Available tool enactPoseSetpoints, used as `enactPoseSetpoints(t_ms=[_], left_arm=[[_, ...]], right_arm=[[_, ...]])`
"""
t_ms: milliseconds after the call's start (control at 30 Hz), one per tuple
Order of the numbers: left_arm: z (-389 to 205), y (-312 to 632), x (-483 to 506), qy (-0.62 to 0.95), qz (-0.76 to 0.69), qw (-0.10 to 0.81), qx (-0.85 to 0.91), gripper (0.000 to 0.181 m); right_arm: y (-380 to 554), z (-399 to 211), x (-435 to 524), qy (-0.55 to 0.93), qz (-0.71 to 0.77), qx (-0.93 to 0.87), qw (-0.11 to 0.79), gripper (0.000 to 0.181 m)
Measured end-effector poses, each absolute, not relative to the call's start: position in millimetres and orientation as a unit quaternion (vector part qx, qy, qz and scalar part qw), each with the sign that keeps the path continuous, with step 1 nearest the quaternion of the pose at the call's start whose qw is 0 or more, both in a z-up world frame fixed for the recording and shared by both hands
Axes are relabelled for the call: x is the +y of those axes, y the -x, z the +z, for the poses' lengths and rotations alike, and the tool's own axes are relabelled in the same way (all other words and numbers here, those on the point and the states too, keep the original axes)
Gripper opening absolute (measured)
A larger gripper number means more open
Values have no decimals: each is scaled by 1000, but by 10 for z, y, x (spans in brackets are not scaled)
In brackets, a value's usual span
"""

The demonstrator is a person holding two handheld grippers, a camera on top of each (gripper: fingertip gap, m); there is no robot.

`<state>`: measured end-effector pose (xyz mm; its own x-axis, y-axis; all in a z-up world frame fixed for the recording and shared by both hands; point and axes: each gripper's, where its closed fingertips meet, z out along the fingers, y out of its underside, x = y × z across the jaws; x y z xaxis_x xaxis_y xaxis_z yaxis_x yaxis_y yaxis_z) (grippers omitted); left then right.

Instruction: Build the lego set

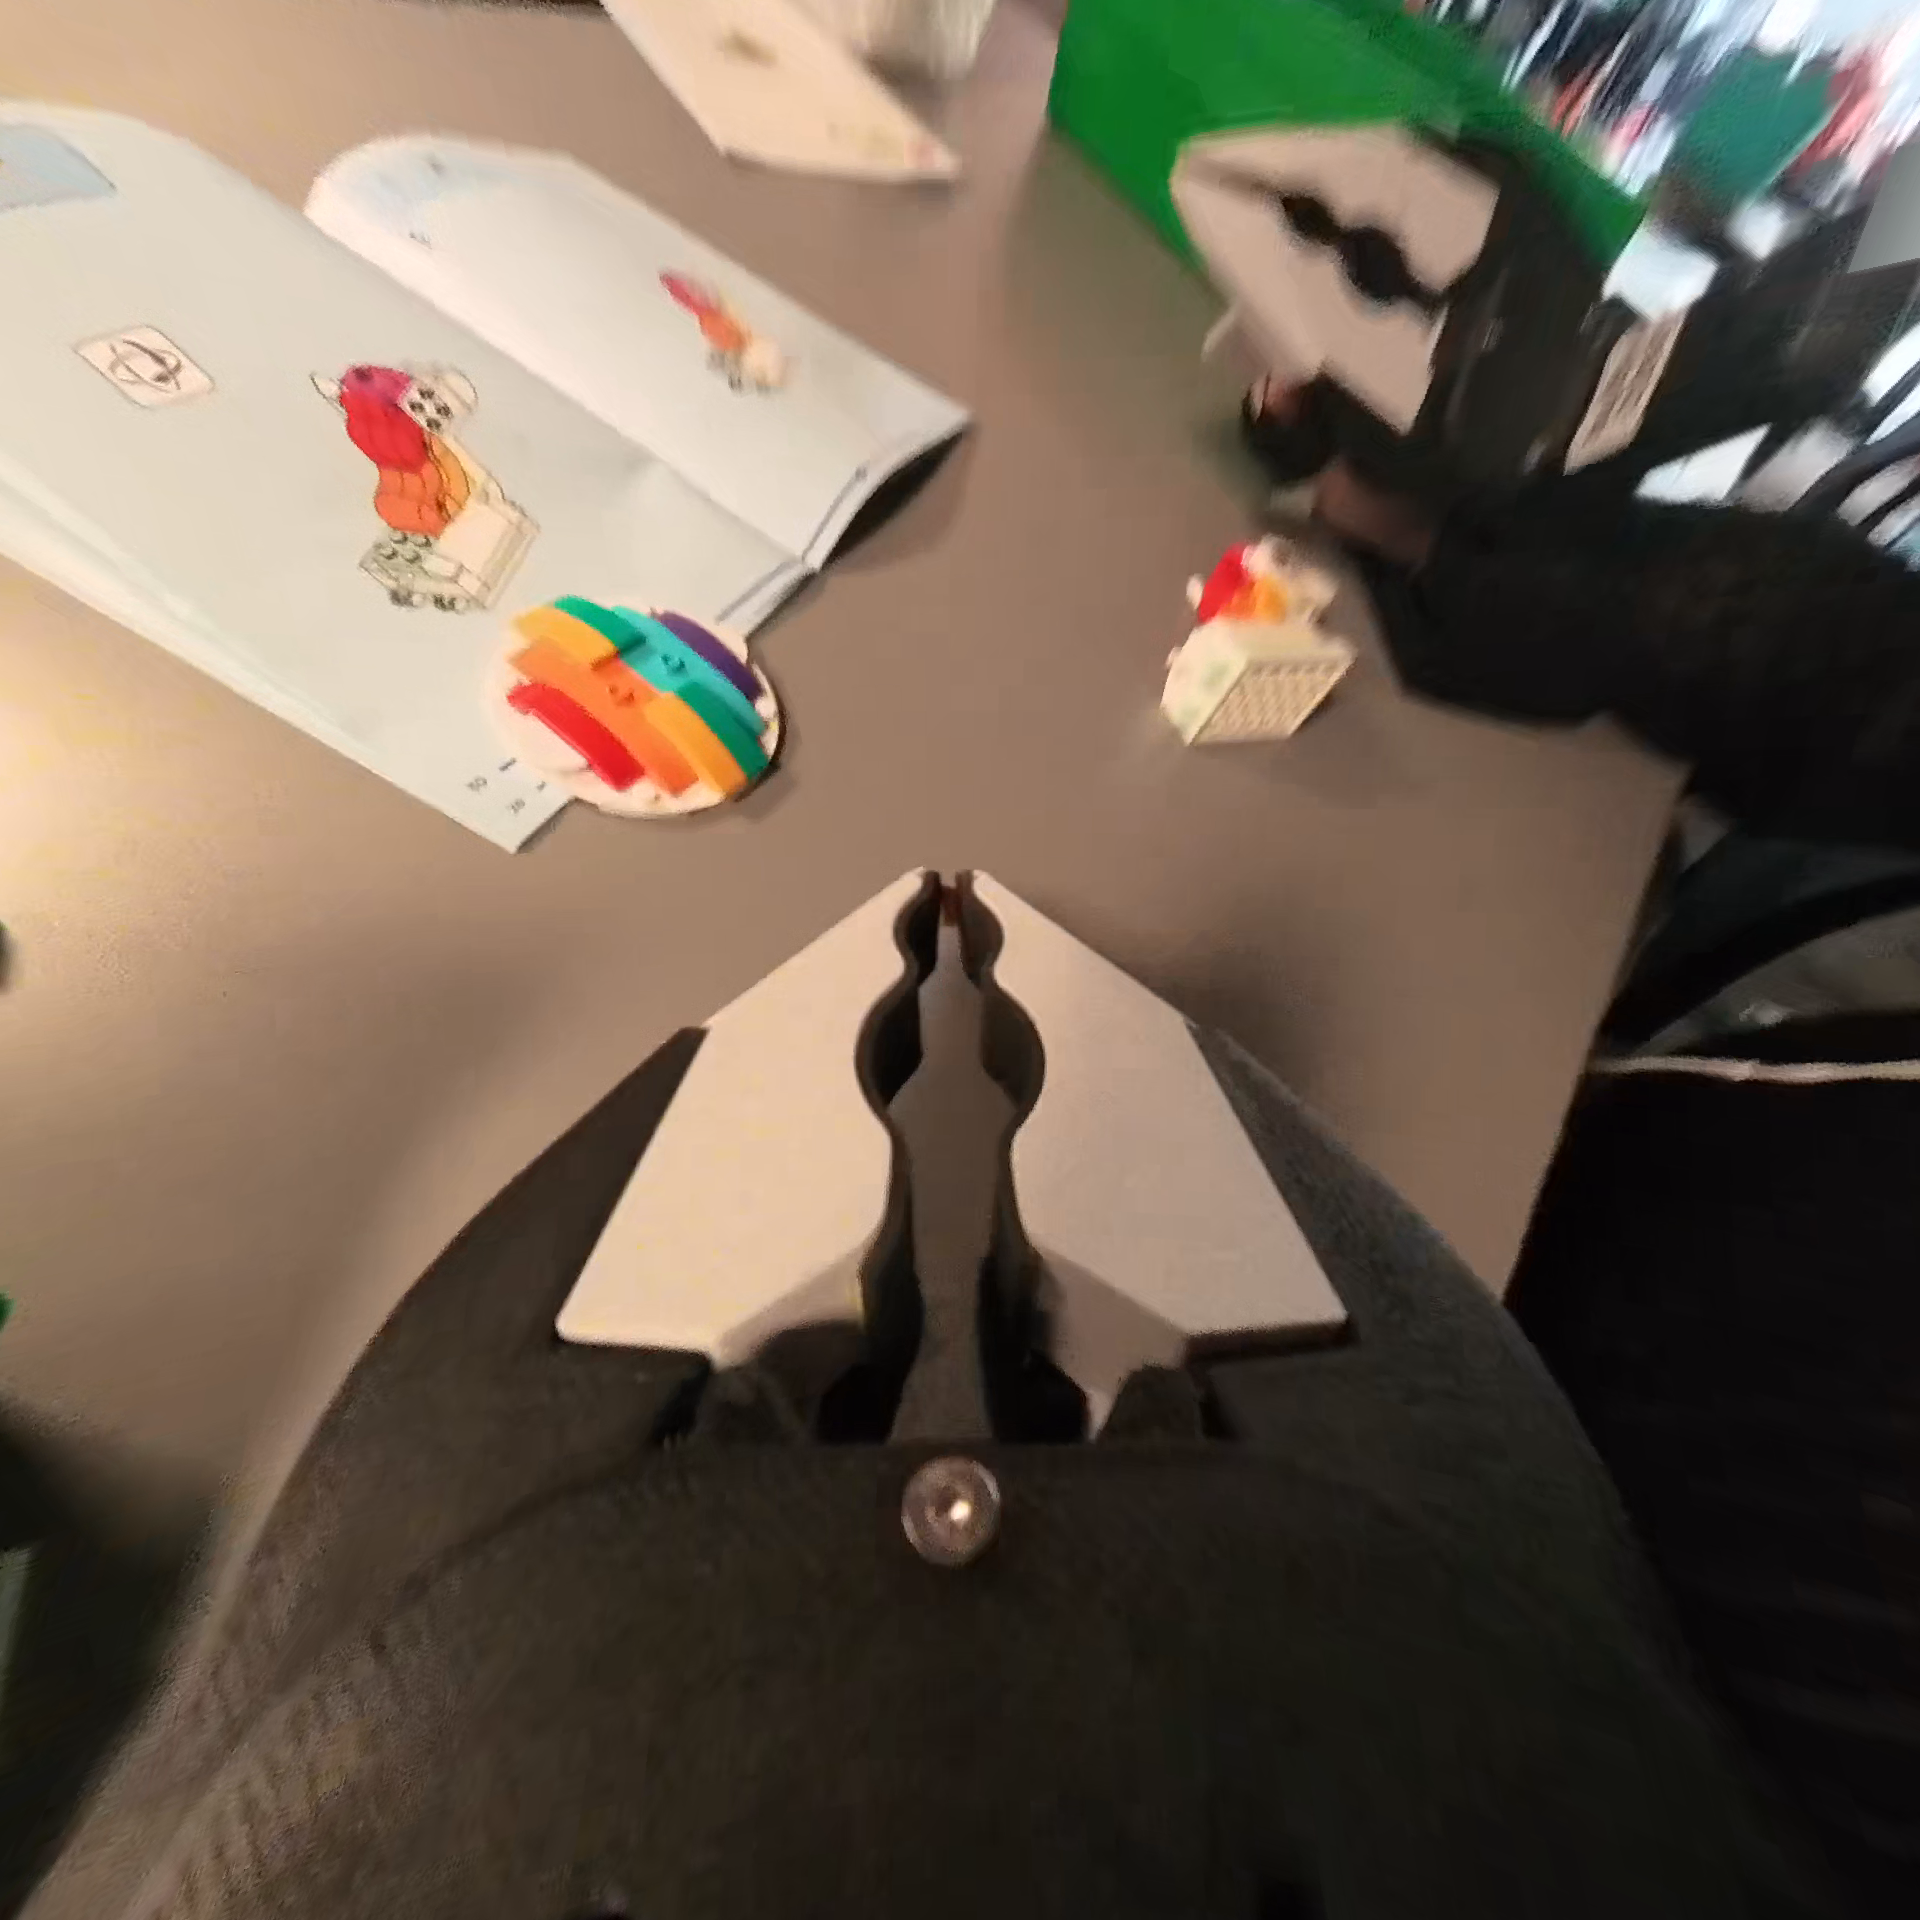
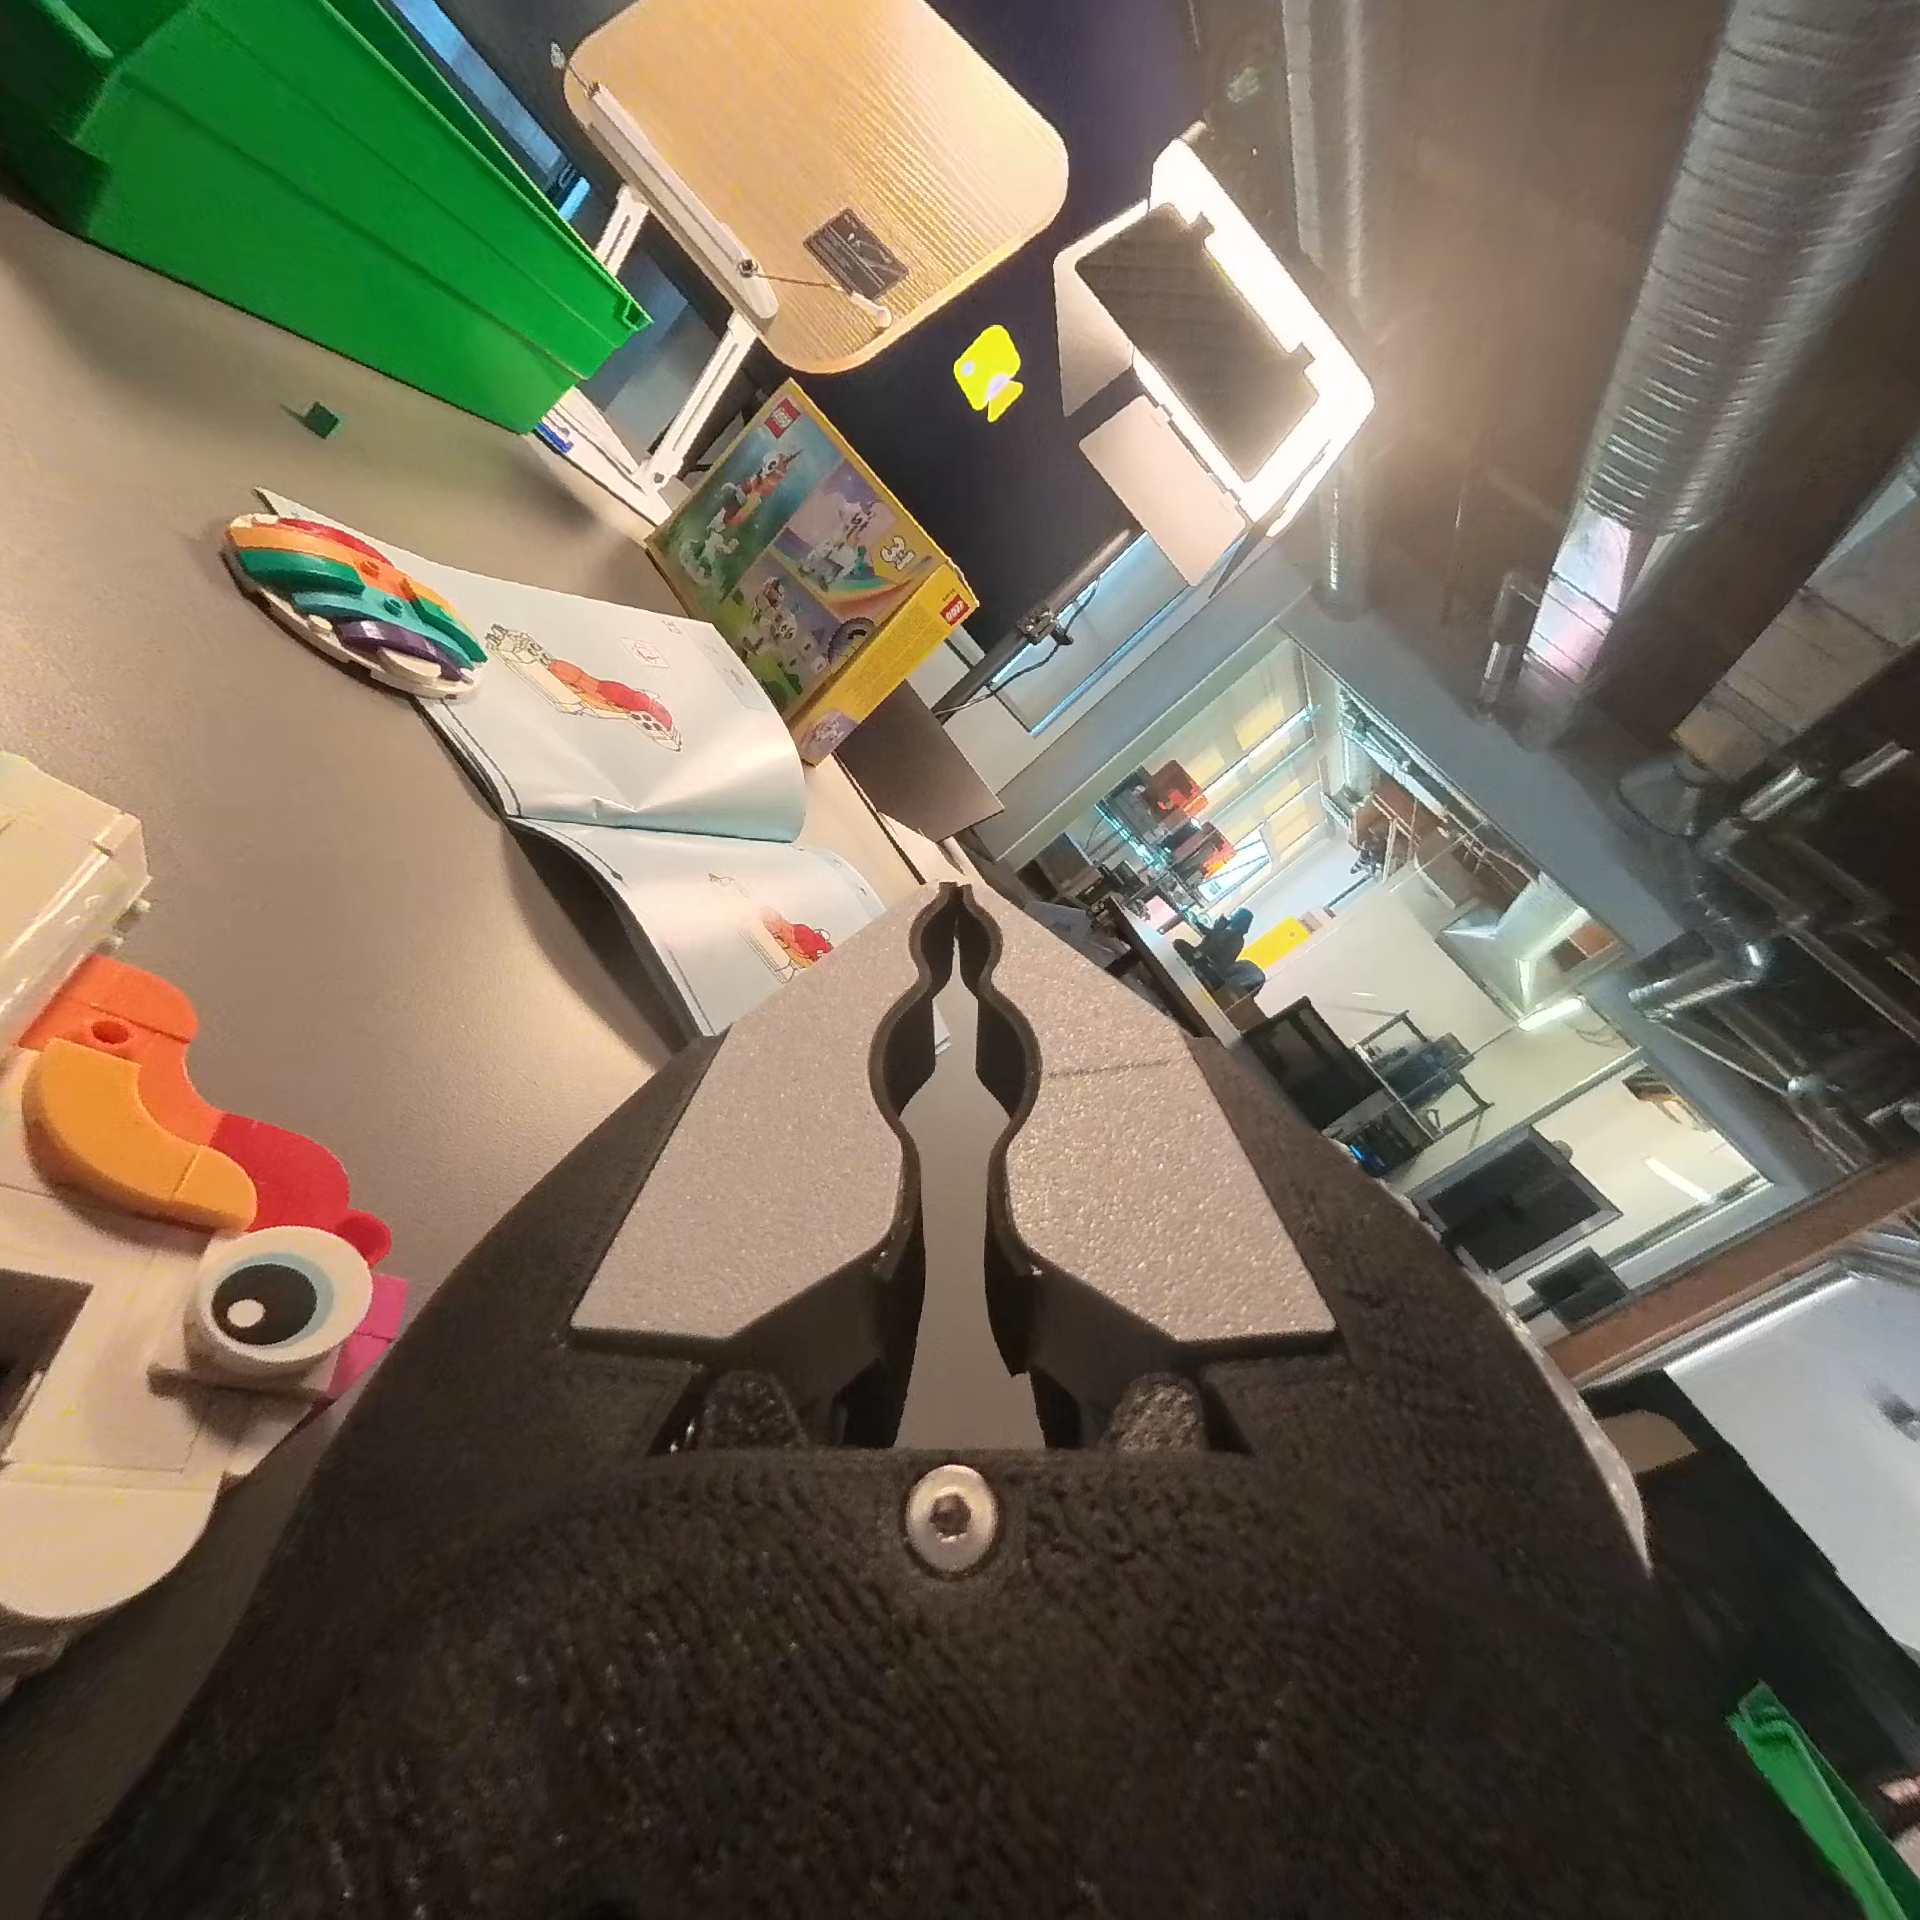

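Observation:
My left gripper hovers over the grey table, its jaws closed on a small dark red piece at the tips. A round white disc with a rainbow build lies just ahead to the left, on the corner of the open instruction booklet. A white unicorn-head build with a red and orange mane stands to the right. My right gripper is blurred above and behind it. In the right wrist view the right gripper is shut and empty, with the head build close at its left and the disc farther off.
Green bins stand at the back of the table, with a small green piece before them. The set's box stands past the booklet. A second booklet lies at the back. The table edge runs along the right. To the disc: left tips about 9 centimeters, right tips about 20 centimeters. Seen from the left wrist view as well.

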<state>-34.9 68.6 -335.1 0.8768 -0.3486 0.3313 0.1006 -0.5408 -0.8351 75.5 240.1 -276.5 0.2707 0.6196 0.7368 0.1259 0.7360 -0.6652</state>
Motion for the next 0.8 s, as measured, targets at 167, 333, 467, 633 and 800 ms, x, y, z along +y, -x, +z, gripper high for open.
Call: enactPoseSetpoints(t_ms=[167, 333, 467, 633, 800], left_arm=[[-3188, 309, 722, 822, -290, 489, 43, 2], [-2539, -8, 850, 677, -485, 553, -22, 1], [-2418, -272, 985, 601, -598, 528, -54, 1], [-2501, -532, 1125, 570, -653, 494, -73, 1], [-2527, -630, 1182, 562, -657, 497, -76, 2]], right_arm=[[-766, -2739, 2389, 316, 168, -577, 734, 0], [-750, -2564, 1783, 227, 239, -610, 721, 13], [-725, -2560, 1146, 169, 293, -650, 681, 32], [-687, -2534, 1084, 195, 305, -636, 682, 25], [-638, -2530, 1157, 246, 328, -622, 667, 23]])
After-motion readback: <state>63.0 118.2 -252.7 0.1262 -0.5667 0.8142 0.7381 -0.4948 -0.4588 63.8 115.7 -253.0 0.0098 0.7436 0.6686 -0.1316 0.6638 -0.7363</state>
